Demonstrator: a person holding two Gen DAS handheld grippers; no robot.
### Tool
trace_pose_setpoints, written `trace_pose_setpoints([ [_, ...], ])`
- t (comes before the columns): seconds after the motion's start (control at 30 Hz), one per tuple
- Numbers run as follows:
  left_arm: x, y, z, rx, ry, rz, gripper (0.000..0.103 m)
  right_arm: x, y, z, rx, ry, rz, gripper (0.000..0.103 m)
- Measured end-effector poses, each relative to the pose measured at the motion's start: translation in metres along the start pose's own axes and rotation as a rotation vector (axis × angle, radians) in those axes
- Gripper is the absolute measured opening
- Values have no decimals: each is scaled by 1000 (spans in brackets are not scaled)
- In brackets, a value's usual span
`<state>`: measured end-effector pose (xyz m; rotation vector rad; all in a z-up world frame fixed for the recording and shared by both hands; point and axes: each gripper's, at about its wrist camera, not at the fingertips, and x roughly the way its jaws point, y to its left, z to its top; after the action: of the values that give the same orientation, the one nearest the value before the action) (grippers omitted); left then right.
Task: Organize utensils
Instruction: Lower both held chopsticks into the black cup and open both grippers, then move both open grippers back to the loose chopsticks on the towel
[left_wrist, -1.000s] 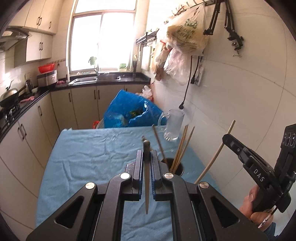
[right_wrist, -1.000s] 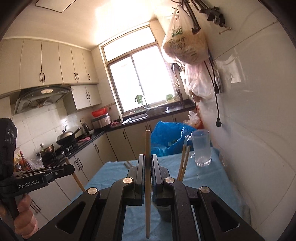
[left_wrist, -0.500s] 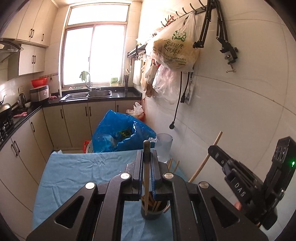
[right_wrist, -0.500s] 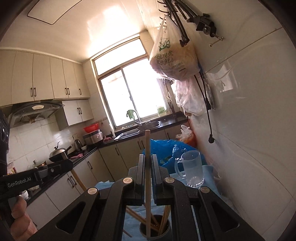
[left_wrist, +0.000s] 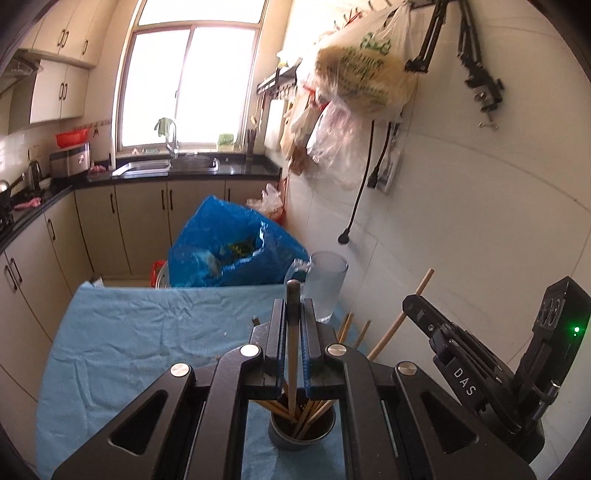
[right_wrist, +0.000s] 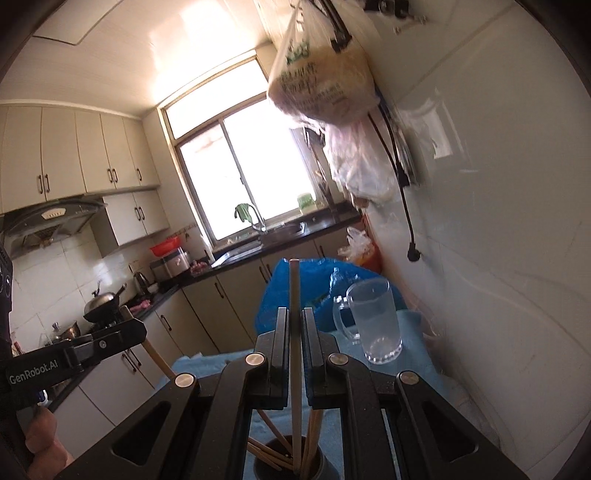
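Note:
A dark round holder (left_wrist: 301, 435) with several wooden chopsticks stands on the blue cloth (left_wrist: 147, 332), close under both grippers; it also shows in the right wrist view (right_wrist: 291, 469). My left gripper (left_wrist: 293, 306) is shut on a dark-tipped chopstick (left_wrist: 292, 350) held upright, its lower end inside the holder. My right gripper (right_wrist: 294, 317) is shut on a pale chopstick (right_wrist: 294, 332), also upright with its lower end in the holder. The right gripper shows at the right of the left wrist view (left_wrist: 417, 302); the left gripper shows at the left of the right wrist view (right_wrist: 136, 330).
A clear glass mug (left_wrist: 327, 288) stands on the cloth near the wall, just beyond the holder; it also shows in the right wrist view (right_wrist: 376, 321). A blue plastic bag (left_wrist: 229, 251) sits behind the table. The tiled wall (left_wrist: 461, 221) is close on the right. Bags hang above.
Both grippers have come down over the holder. The lower ends of both held chopsticks have gone into it.

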<state>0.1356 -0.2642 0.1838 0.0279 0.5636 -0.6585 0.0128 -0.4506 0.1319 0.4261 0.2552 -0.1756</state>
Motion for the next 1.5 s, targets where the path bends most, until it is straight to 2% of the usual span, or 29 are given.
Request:
trace_pose_setpoints([
  [0.47, 32, 28, -36, -48, 108, 30, 7, 40, -14, -40, 17, 167, -30, 7],
  [0.53, 31, 30, -37, -53, 115, 33, 8, 39, -16, -40, 26, 174, -29, 8],
  [0.57, 30, 31, -37, -60, 115, 34, 15, 37, -16, -40, 27, 176, -30, 10],
  [0.6, 26, 34, -35, -71, 110, 29, 24, 36, -16, -38, 26, 178, -29, 12],
  [0.67, 17, 36, -33, -79, 88, 28, 31, 28, -15, -34, 18, 164, -32, 16],
  [0.77, -5, 38, -30, -81, 45, 32, 32, 12, -9, -28, 3, 133, -30, 23],
  [0.87, -32, 44, -30, -99, -1, 41, 38, -9, -2, -23, -4, 97, -18, 29],
  [0.93, -47, 49, -32, -111, -26, 54, 40, -22, 6, -22, -13, 80, 2, 39],
  [1.03, -71, 59, -40, -133, -57, 78, 41, -39, 22, -27, -43, 62, 28, 49],
  [1.1, -85, 65, -50, -140, -70, 102, 46, -47, 37, -35, -83, 58, 33, 53],
  [1.17, -96, 71, -65, -132, -76, 138, 49, -55, 54, -48, -140, 59, 38, 61],
  [1.23, -104, 77, -81, -124, -68, 175, 50, -60, 68, -62, -187, 64, 35, 73],
  [1.33, -108, 91, -108, -115, -31, 214, 51, -64, 89, -88, -263, 82, 29, 74],
  [1.5, -107, 130, -158, -187, 63, 277, 51, -53, 104, -126, -298, 175, 46, 75],
])
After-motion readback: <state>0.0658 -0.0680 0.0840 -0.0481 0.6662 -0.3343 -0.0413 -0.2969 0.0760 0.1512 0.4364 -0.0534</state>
